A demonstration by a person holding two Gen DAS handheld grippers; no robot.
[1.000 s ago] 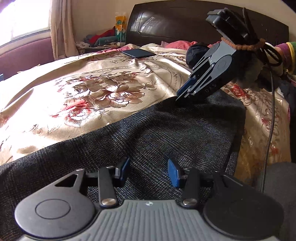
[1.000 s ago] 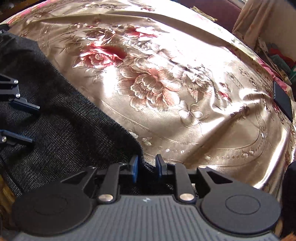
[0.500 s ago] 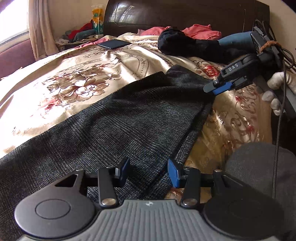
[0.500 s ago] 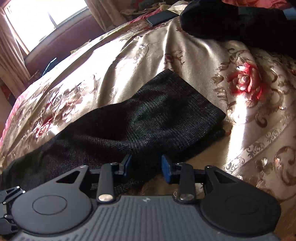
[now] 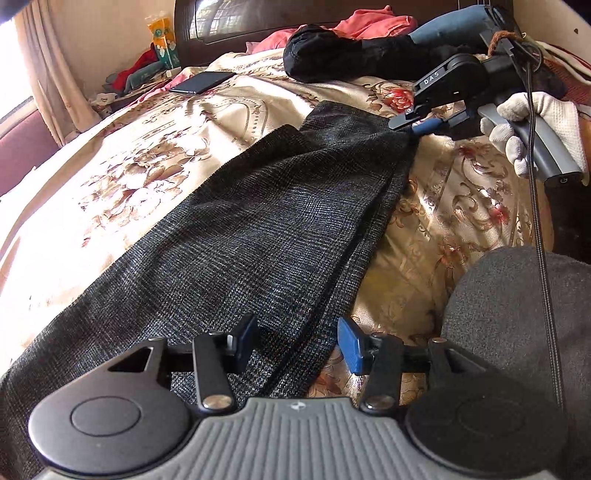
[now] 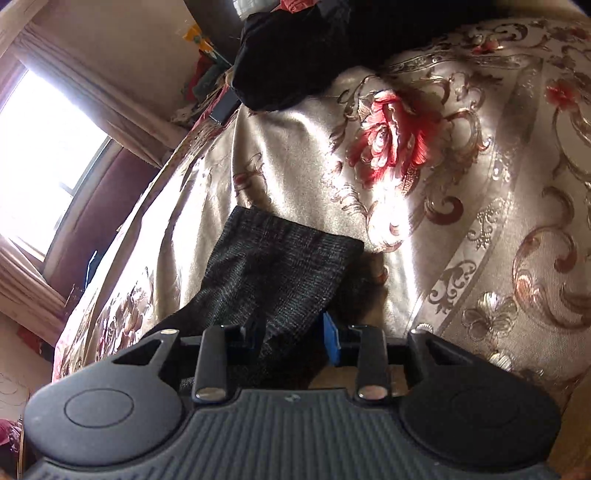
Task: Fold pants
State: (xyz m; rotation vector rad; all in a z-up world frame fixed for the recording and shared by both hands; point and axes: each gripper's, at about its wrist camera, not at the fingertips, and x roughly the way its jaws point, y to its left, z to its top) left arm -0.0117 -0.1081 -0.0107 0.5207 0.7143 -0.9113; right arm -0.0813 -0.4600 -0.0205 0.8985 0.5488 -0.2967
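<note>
Dark grey checked pants [image 5: 277,221] lie stretched along the floral bedspread [image 5: 129,155], one leg on the other. My left gripper [image 5: 297,343] hovers over the near part, its edge fabric lying under the gap between the blue pads; the jaws are opening slightly and grip nothing. At the far end, my right gripper [image 5: 413,127], held by a white-gloved hand [image 5: 535,122], is closing on the hem corner. In the right wrist view the pants' end [image 6: 277,266] bunches between the right gripper's [image 6: 291,336] pads.
A black garment [image 5: 332,55] and pink clothes [image 5: 369,22] are piled by the dark headboard [image 5: 258,18]. A phone [image 5: 201,82] lies on the bedspread beyond the pants. A black cable [image 5: 539,221] hangs at right over a grey rounded shape [image 5: 517,314]. A bright window [image 6: 37,147] is at left.
The right gripper swung from the pants' middle edge to the hem end, rolled over, and pinched the hem corner. The left gripper slid along the near edge.
</note>
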